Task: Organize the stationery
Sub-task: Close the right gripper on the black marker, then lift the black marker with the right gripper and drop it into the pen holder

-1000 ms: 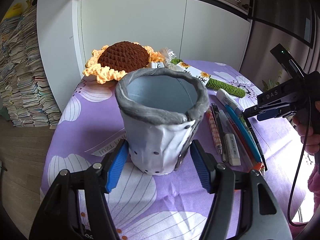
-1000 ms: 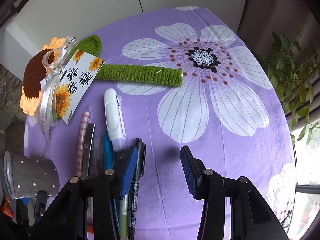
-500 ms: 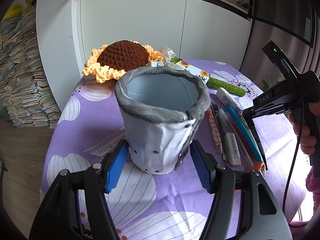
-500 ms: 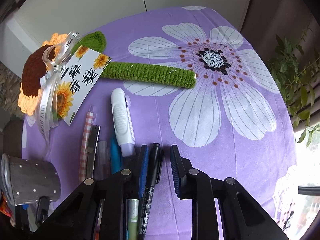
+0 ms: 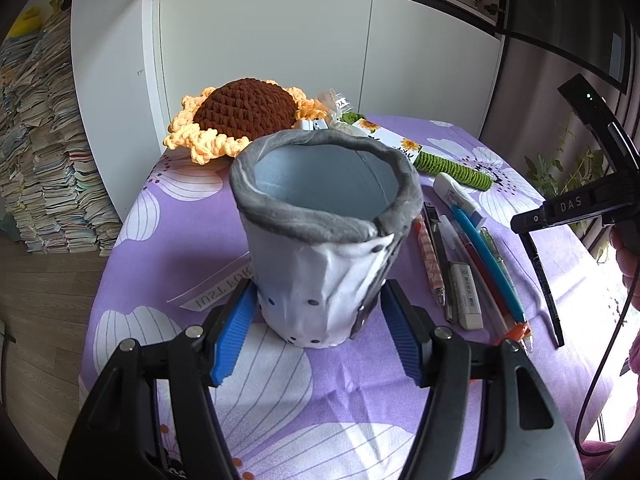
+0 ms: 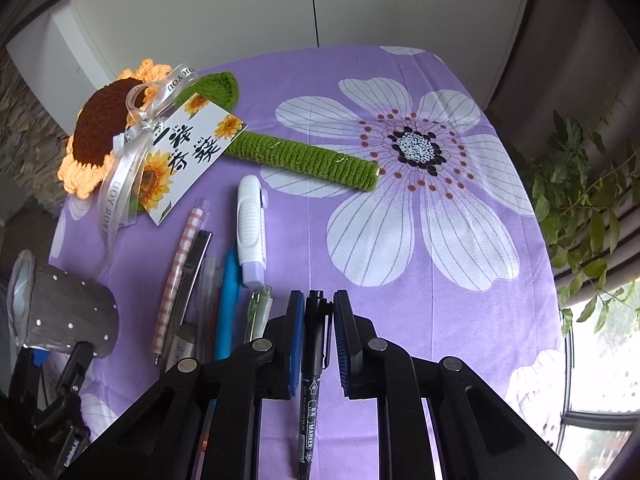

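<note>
A: Your right hand-held gripper (image 6: 316,340) is pinching the black marker (image 6: 314,364) at the lower middle of the right wrist view. Its jaws have just been closing, and the marker is sitting between the blue pads, cap end pointing up the frame.

B: Where is it lying relative to the others?

A: It is hanging just right of the pen row (image 6: 208,292), at the right edge of the left wrist view, its lower tip near the tabletop (image 6: 440,240); I cannot tell whether it is touching.

B: And your left one?

A: Your left hand-held gripper (image 5: 316,332) is clamping the base of the cup (image 5: 324,236) in the centre of the left wrist view, both pads pressing its soft wrapped wall. The cup is standing upright, mouth open.

B: How is the marker going to handle?

A: I am judging it light, stiff and smooth-barrelled, so it is likely pivoting easily in a two-pad pinch. You are holding it below the cap, near the clip; a grip nearer mid-barrel would be swinging less.

B: Anything fragile?

A: Probably not. The cup's fabric skin is looking squashy, so you are risking a dent if you squeeze harder, and a tip-over if the marker is striking the rim.
</note>
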Motion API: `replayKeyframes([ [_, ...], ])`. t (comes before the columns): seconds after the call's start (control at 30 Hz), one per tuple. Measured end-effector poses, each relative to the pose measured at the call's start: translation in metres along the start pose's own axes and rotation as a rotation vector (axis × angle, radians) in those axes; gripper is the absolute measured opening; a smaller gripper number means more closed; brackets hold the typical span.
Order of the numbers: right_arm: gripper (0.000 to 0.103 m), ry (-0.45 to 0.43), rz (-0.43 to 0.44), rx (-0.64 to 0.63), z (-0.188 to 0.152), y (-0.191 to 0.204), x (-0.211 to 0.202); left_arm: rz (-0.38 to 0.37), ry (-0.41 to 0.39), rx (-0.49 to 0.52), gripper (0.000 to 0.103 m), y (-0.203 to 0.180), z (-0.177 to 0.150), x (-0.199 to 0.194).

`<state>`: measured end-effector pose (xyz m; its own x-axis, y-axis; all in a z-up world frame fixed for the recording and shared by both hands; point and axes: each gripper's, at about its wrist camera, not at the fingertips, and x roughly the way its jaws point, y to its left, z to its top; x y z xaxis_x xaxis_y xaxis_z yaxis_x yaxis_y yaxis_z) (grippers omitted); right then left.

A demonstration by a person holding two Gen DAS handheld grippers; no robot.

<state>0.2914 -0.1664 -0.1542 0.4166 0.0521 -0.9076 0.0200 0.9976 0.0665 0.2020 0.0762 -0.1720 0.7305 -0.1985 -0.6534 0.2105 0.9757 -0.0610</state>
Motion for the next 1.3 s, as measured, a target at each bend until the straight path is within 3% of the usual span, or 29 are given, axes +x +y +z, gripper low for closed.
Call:
replayKeyframes([
  [0.47,0.016,0.113,-0.016,0.001,-0.007,-0.005,0.026,-0.001,0.001,0.0,0.064,0.0,0.0,0.0],
  [0.7,0.016,0.07,-0.018,-0.019,-0.009,0.002,0.02,-0.001,0.001,-0.001,0.064,0.0,0.0,0.0],
  [0.9,0.015,-0.023,0.049,-0.011,-0.014,-0.002,-0.026,-0.004,0.0,0.003,0.063,-0.002,0.0,-0.001],
  [1.13,0.015,-0.194,0.102,-0.103,-0.016,0.018,-0.09,-0.025,-0.018,0.013,0.062,-0.005,0.001,-0.005],
  [1.3,0.015,-0.265,0.122,-0.163,-0.015,0.035,-0.111,-0.03,-0.005,0.018,0.064,-0.007,0.001,-0.003],
])
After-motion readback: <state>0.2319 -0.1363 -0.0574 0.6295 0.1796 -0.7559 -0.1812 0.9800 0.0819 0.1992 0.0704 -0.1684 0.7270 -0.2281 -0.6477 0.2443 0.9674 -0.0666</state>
